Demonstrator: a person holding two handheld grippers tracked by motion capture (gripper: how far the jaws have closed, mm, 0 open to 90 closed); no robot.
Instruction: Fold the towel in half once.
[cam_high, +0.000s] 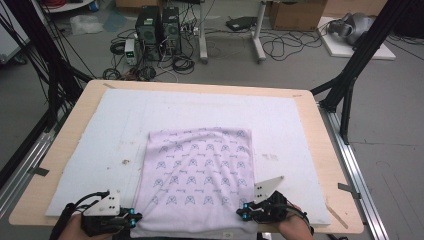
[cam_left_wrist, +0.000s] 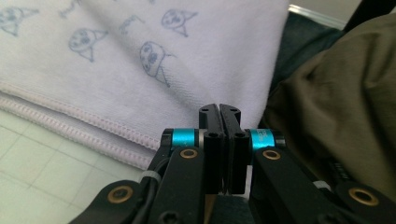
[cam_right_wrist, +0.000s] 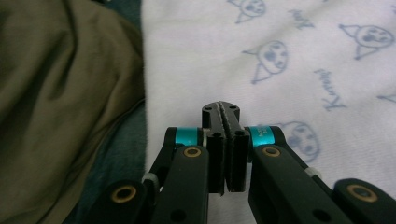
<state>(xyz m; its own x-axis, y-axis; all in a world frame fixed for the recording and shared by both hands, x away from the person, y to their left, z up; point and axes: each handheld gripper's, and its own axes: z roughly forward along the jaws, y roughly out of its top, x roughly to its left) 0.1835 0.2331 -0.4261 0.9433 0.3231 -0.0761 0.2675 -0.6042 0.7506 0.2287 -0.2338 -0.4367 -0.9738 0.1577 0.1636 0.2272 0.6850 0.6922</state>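
A pale lilac cloth (cam_high: 197, 175) printed with small blue cat faces lies folded on the white mat (cam_high: 100, 130), reaching the table's front edge. At its front left corner sits my left gripper (cam_high: 134, 218), pointing in toward the cloth. In the left gripper view that gripper (cam_left_wrist: 219, 108) has its jaws pressed together with nothing between them, the cloth's stitched hem (cam_left_wrist: 107, 130) lying just beyond. My right gripper (cam_high: 243, 214) rests at the front right corner. Its jaws (cam_right_wrist: 221, 107) are likewise shut and empty above the printed cloth (cam_right_wrist: 289, 70).
The wooden table (cam_high: 320, 130) carries the mat. A person's olive garment (cam_left_wrist: 336, 93) (cam_right_wrist: 60, 93) is close behind the front edge. On the floor beyond stand computer towers (cam_high: 157, 30), loose cables and a cardboard box (cam_high: 295, 15). Black frame posts (cam_high: 350, 80) flank the table.
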